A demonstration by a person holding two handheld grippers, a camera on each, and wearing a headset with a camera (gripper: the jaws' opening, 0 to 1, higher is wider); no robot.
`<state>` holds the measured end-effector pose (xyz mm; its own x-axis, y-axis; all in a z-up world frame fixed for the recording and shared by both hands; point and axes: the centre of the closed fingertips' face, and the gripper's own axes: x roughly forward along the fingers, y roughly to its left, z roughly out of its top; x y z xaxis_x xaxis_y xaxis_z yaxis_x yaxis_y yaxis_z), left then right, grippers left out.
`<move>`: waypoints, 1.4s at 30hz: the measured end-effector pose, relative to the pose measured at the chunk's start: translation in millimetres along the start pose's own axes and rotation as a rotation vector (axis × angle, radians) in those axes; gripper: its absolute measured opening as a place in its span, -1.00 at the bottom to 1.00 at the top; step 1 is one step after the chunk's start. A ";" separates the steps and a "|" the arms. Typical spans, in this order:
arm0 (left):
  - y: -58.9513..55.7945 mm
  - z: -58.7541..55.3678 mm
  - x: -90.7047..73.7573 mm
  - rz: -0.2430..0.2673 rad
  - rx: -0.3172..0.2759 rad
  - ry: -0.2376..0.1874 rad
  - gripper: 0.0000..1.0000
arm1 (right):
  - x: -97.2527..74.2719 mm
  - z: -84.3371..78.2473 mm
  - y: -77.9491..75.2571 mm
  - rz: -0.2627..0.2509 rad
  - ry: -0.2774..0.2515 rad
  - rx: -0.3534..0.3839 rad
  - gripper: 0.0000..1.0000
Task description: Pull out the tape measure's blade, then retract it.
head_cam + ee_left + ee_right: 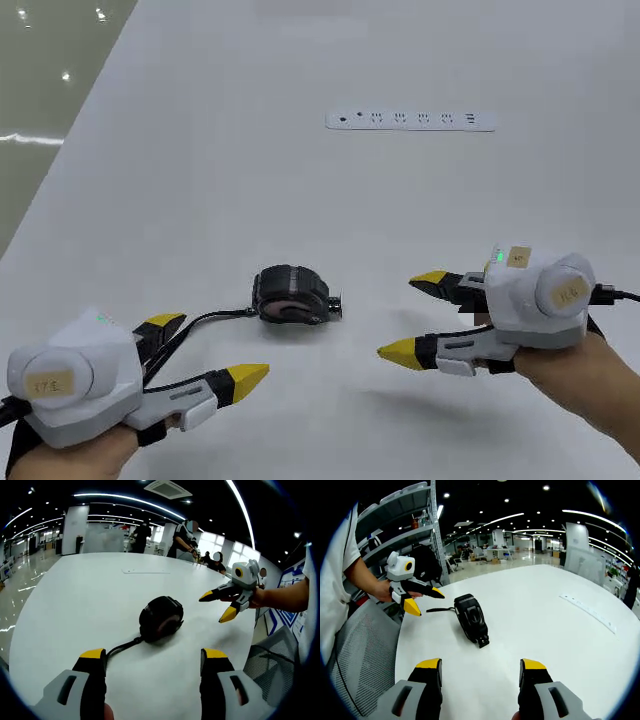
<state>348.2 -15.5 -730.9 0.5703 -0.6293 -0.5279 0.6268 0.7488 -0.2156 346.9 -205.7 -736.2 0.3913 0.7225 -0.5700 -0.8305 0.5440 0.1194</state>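
A black tape measure (pixel 291 295) lies on the white table, its wrist strap (pixel 205 323) trailing left and its blade tip (pixel 336 302) facing right. It sits ahead of the left gripper's jaws in the left gripper view (pixel 161 617) and ahead of the right gripper's jaws in the right gripper view (pixel 471 616). My left gripper (pixel 212 350) hovers open at the lower left, a short way from the case. My right gripper (pixel 418 315) hovers open to the right of the case, yellow tips pointing at it. Neither touches it. Each gripper appears in the other's view, the right gripper (pixel 220 605) and the left gripper (pixel 424 600).
A white power strip (pixel 410 120) lies flat at the far side of the table (pixel 200 180). A grey mesh chair (pixel 365 655) stands beside the table edge. People stand in the background beyond the table's far end.
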 end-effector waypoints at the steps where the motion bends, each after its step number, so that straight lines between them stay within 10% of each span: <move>1: 2.4 -1.4 -1.9 -0.002 0.002 0.001 0.49 | -3.5 -0.4 -0.1 -0.012 -0.007 0.006 0.23; 42: 3.7 -22.4 -56.1 -0.041 0.056 0.053 0.67 | -80.7 -52.7 17.0 -0.143 0.010 0.121 0.53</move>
<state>306.6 27.2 -720.5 0.5159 -0.6460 -0.5626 0.6785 0.7091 -0.1921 280.3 -277.2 -731.0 0.4976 0.6303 -0.5959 -0.7129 0.6886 0.1331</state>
